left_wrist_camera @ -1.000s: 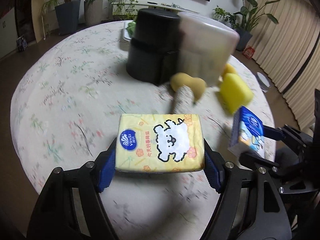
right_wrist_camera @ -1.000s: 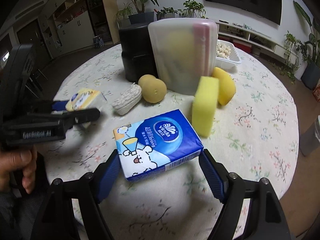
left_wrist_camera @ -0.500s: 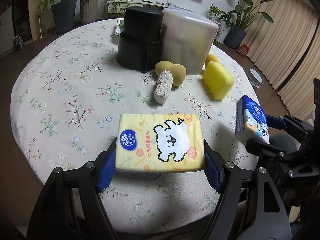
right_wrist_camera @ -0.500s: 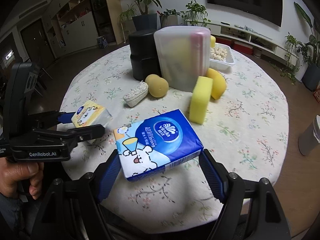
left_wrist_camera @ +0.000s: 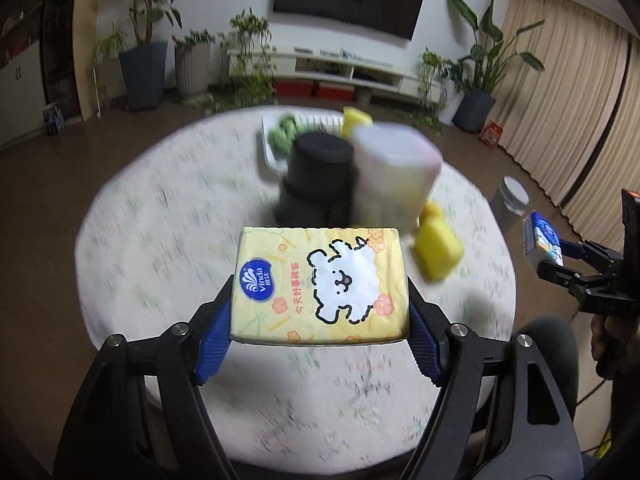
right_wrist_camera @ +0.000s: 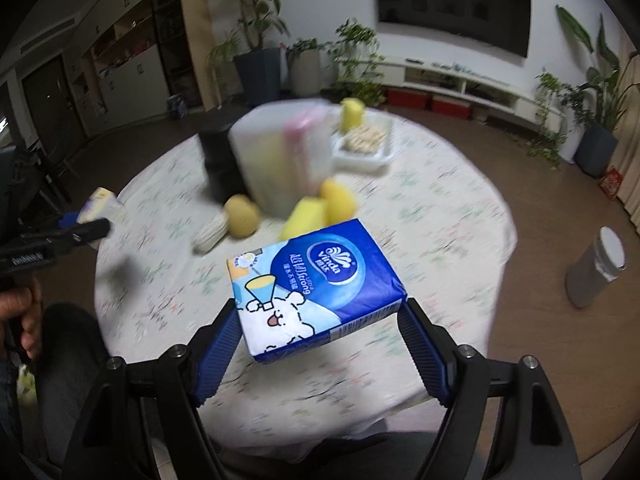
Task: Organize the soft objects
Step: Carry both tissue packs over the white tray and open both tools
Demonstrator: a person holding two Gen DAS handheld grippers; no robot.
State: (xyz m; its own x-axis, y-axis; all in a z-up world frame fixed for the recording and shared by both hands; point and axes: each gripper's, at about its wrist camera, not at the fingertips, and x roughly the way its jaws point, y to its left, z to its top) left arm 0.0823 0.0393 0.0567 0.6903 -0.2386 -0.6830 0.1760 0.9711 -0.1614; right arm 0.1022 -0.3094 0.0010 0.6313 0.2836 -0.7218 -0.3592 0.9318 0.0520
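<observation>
My left gripper point(left_wrist_camera: 320, 312) is shut on a yellow tissue pack point(left_wrist_camera: 320, 284) with a white cartoon dog, held in the air above the near edge of the round table point(left_wrist_camera: 160, 240). My right gripper point(right_wrist_camera: 318, 324) is shut on a blue tissue pack point(right_wrist_camera: 316, 288), also lifted clear of the table. Each pack shows small in the other view: the blue pack point(left_wrist_camera: 542, 242) at the right, the yellow pack point(right_wrist_camera: 100, 206) at the left. A yellow sponge point(left_wrist_camera: 438, 250) lies on the floral cloth, also seen as the sponge point(right_wrist_camera: 306, 216) behind the blue pack.
A black container point(left_wrist_camera: 316, 176) and a translucent lidded bin point(left_wrist_camera: 394, 176) stand mid-table. Beside them lie a tan gourd-shaped sponge point(right_wrist_camera: 240, 216), a woven scrubber point(right_wrist_camera: 210, 234) and a yellow round sponge point(right_wrist_camera: 340, 200). White trays point(right_wrist_camera: 362, 148) sit at the back. A grey can point(right_wrist_camera: 596, 268) stands on the floor.
Both grippers have risen and pulled back from the table with their packs still gripped. The table and its objects now look smaller and farther, and more of the room shows.
</observation>
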